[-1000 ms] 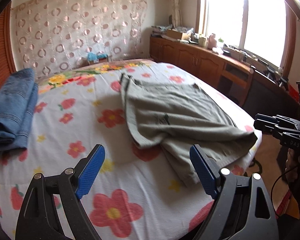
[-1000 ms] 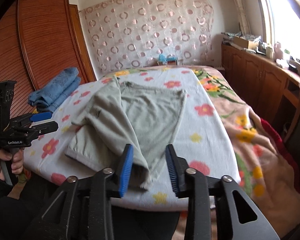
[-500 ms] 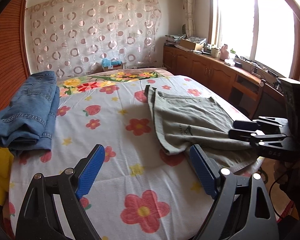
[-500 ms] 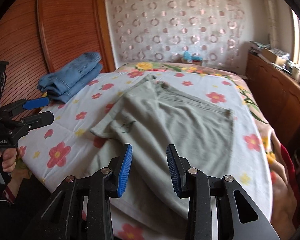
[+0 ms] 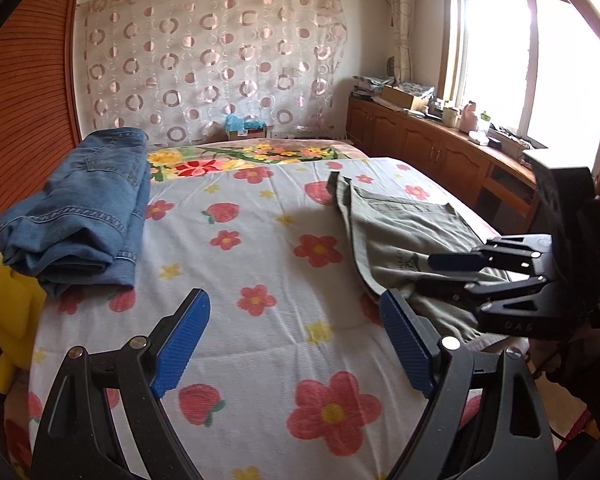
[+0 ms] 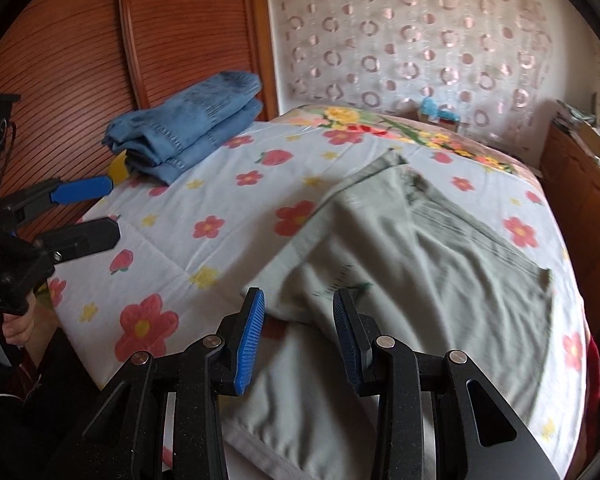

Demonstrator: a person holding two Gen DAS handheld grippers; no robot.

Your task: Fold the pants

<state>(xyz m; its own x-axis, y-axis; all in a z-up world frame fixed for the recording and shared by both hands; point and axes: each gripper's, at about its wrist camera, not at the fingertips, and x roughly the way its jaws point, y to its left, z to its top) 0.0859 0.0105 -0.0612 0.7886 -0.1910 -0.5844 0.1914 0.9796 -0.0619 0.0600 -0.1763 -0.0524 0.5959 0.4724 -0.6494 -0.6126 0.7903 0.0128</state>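
Observation:
Grey-green pants [image 5: 400, 232] [image 6: 420, 264] lie partly folded on the right half of the floral bed sheet [image 5: 260, 264], one layer doubled over with a small print near the fold. My right gripper [image 6: 298, 300] [image 5: 426, 274] hovers just over that folded near edge. Its blue pads stand apart, and no cloth is pinched between them. My left gripper [image 5: 296, 312] [image 6: 96, 214] is wide open over bare sheet to the left of the pants, holding nothing.
Folded blue jeans [image 5: 80, 216] [image 6: 192, 132] sit at the bed's far left, with a yellow thing [image 5: 12, 312] beside them. Wooden slatted doors [image 6: 80, 48] flank the left. A low wooden cabinet [image 5: 440, 156] with clutter runs under the window on the right. A hand [image 6: 16, 328] grips the left tool.
The left gripper has swung leftward off the pants to bare sheet. The right gripper has travelled left across the pants to their folded edge and come close to the left gripper. Neither jaw has changed.

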